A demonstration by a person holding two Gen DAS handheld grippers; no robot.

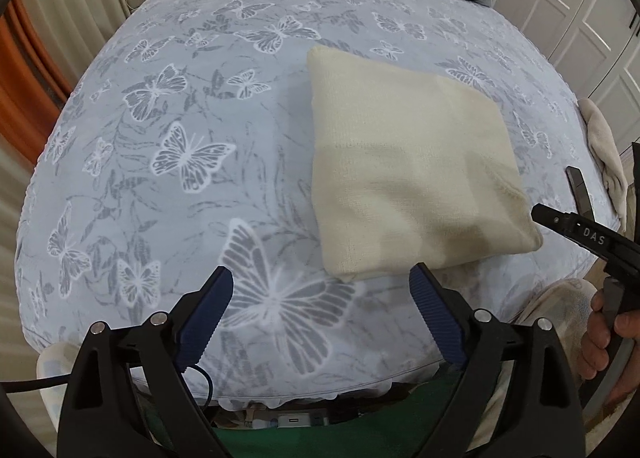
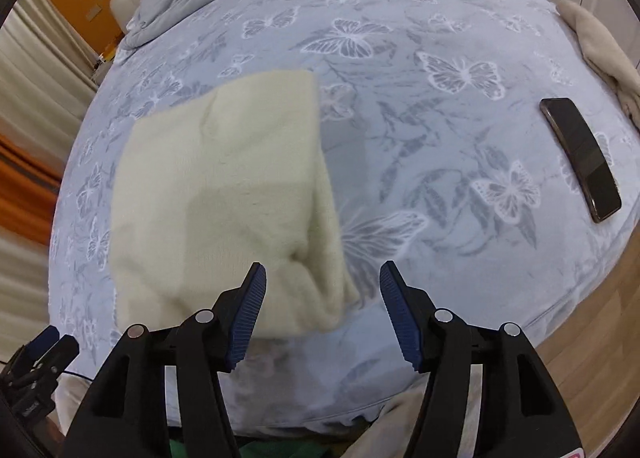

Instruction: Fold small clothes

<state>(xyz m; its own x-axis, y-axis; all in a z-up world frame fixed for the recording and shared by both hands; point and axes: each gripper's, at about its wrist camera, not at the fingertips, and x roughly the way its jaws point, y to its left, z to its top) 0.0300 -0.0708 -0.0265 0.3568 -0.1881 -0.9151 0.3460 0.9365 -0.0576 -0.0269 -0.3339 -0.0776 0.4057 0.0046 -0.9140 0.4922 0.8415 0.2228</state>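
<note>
On the butterfly bedspread [image 1: 168, 161], at one o'clock from the left gripper [image 1: 320, 314], cream knit [image 1: 404, 173] folded square: soft, light, best pinched at a corner; right gripper [image 2: 322, 314] likewise released, empty.

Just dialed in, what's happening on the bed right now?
A person with a gripper in each hand is folding small clothes on the butterfly bedsheet. The cream garment lies folded into a square. Both the left gripper and right gripper are open and hold nothing. A phone and another pale garment lie aside.
</note>
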